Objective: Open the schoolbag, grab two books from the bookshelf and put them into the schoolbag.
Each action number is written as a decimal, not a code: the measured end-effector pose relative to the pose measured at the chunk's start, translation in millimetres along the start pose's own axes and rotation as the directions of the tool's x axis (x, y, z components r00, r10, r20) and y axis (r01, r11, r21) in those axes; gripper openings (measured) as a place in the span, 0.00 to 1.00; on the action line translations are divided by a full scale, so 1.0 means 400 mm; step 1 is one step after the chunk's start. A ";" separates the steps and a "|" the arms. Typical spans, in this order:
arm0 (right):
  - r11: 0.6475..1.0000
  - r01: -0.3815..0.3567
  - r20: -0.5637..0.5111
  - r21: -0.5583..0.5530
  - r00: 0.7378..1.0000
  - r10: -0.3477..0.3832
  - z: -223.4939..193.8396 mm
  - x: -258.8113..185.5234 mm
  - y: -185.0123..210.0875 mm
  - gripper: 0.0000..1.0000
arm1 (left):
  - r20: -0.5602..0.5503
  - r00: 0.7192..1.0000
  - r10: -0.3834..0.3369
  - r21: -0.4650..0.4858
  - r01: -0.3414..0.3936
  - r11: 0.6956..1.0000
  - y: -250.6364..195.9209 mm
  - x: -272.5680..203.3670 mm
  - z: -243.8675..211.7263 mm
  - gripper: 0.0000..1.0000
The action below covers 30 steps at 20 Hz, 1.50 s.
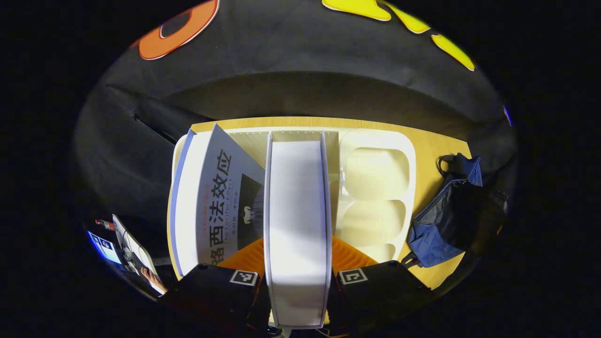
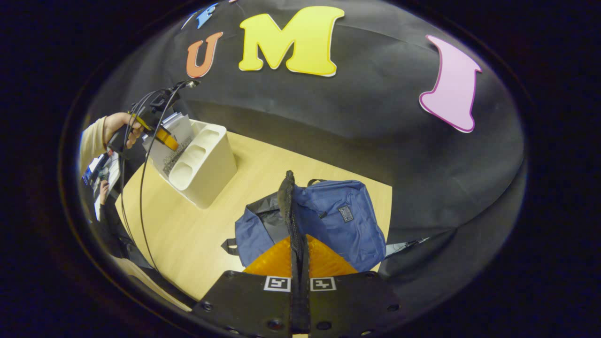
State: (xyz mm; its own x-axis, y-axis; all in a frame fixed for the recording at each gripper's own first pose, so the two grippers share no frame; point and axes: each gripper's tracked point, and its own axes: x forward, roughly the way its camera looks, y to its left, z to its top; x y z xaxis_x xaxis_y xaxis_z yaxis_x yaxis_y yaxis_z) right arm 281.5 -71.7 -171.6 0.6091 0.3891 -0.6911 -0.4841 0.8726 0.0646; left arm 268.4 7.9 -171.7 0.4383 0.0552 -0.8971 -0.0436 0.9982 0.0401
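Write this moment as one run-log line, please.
left gripper: shut on book at bookshelf | right gripper: shut on schoolbag strap

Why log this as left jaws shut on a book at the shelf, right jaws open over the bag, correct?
Not quite. The right gripper is shut on the schoolbag's black strap, as the right gripper view shows. The left gripper is indeed shut on a book at the bookshelf.

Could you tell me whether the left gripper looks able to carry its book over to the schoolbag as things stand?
Probably yes: the left gripper is clamped on a white book, and the blue schoolbag lies across bare table, its edge held up by the right gripper.
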 end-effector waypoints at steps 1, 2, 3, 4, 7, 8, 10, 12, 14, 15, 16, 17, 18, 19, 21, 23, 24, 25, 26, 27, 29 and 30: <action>1.000 -0.002 0.003 0.001 1.000 0.002 -0.001 -0.003 0.003 0.01 | 0.020 1.000 0.000 0.013 0.000 1.000 0.005 -0.023 0.003 0.52; 1.000 -0.005 0.005 0.000 1.000 0.005 -0.001 -0.004 0.007 0.01 | 0.044 0.999 0.005 0.021 -0.006 1.000 0.010 -0.050 0.006 0.48; 1.000 -0.005 0.008 -0.002 1.000 0.005 -0.003 -0.004 0.011 0.00 | 0.059 0.998 0.013 0.029 -0.015 0.999 0.017 -0.078 0.005 0.48; 1.000 -0.006 0.011 -0.005 1.000 0.006 -0.004 -0.006 0.016 0.01 | 0.068 0.997 0.034 0.025 -0.036 0.999 0.032 -0.119 -0.007 0.48; 1.000 -0.010 0.017 -0.006 1.000 0.010 -0.009 -0.002 0.026 0.00 | 0.051 0.998 0.033 0.016 -0.034 0.999 0.040 -0.197 -0.045 0.48; 1.000 -0.016 0.017 -0.004 1.000 0.016 -0.013 0.001 0.032 0.00 | 0.053 0.998 0.034 0.012 -0.035 0.999 0.040 -0.222 -0.054 0.48; 1.000 -0.019 0.017 -0.002 1.000 0.020 -0.019 0.003 0.040 0.01 | 0.072 0.997 0.031 0.014 -0.032 0.999 0.041 -0.274 -0.074 0.48; 1.000 -0.023 0.021 0.000 1.000 0.023 -0.023 -0.001 0.051 0.00 | 0.078 0.997 -0.011 0.006 0.010 1.000 0.016 -0.327 -0.114 0.48; 1.000 -0.024 0.028 0.001 0.999 0.024 -0.025 0.000 0.061 0.00 | 0.083 0.993 -0.085 -0.001 0.085 0.996 -0.031 -0.369 -0.152 0.48; 1.000 -0.028 0.030 0.006 0.999 0.028 -0.027 0.001 0.066 0.00 | 0.090 0.991 -0.101 -0.009 0.102 0.995 -0.041 -0.387 -0.168 0.48; 0.999 -0.030 0.031 0.012 0.999 0.030 -0.031 0.002 0.070 0.00 | 0.096 0.988 -0.121 -0.018 0.124 0.992 -0.051 -0.404 -0.184 0.48; 0.999 -0.033 0.031 0.021 0.999 0.033 -0.033 0.001 0.071 0.00 | 0.103 0.984 -0.142 -0.033 0.147 0.989 -0.063 -0.421 -0.203 0.49; 0.999 -0.038 0.028 0.026 0.999 0.037 -0.038 0.003 0.076 0.00 | 0.112 0.980 -0.162 -0.048 0.168 0.985 -0.078 -0.436 -0.219 0.48; 0.999 -0.037 0.029 0.026 0.999 0.036 -0.039 0.004 0.078 0.00 | 0.120 0.976 -0.181 -0.054 0.189 0.981 -0.091 -0.449 -0.235 0.52; 0.999 -0.035 0.034 0.019 0.999 0.035 -0.039 0.007 0.081 0.01 | 0.136 0.965 -0.225 -0.056 0.234 0.971 -0.121 -0.466 -0.263 0.48; 0.999 -0.037 0.030 0.021 0.999 0.036 -0.045 0.005 0.087 0.00 | 0.132 0.950 -0.282 -0.079 0.294 0.953 -0.165 -0.462 -0.290 0.49; 0.999 -0.038 0.026 0.022 0.999 0.037 -0.048 0.009 0.090 0.01 | 0.129 0.939 -0.319 -0.101 0.332 0.938 -0.195 -0.454 -0.298 0.49; 0.999 -0.037 0.023 0.021 0.999 0.037 -0.049 0.011 0.093 0.01 | 0.125 0.924 -0.361 -0.123 0.375 0.919 -0.227 -0.444 -0.301 0.49; 0.999 -0.024 0.012 0.022 1.000 0.024 -0.054 0.014 0.091 0.00 | 0.122 0.907 -0.404 -0.137 0.419 0.898 -0.265 -0.437 -0.303 0.49; 0.999 -0.015 -0.001 0.028 1.000 0.015 -0.058 0.017 0.090 0.00 | 0.121 0.892 -0.435 -0.149 0.449 0.881 -0.296 -0.421 -0.303 0.49; 0.999 -0.022 -0.019 0.039 1.000 0.023 -0.063 0.027 0.100 0.00 | 0.110 0.870 -0.481 -0.164 0.493 0.855 -0.364 -0.384 -0.304 0.49; 0.999 -0.020 -0.027 0.040 0.999 0.022 -0.064 0.033 0.101 0.00 | 0.104 0.856 -0.506 -0.176 0.517 0.838 -0.399 -0.364 -0.302 0.48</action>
State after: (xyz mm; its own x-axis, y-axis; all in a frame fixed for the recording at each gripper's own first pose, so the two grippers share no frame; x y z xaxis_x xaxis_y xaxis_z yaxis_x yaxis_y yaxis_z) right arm 253.8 -39.0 -196.4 0.5816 0.3998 -0.7084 -0.4709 0.8756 0.1075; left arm 102.9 -162.2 -100.7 0.4908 -0.4560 -0.7424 0.0322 0.8610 -0.5075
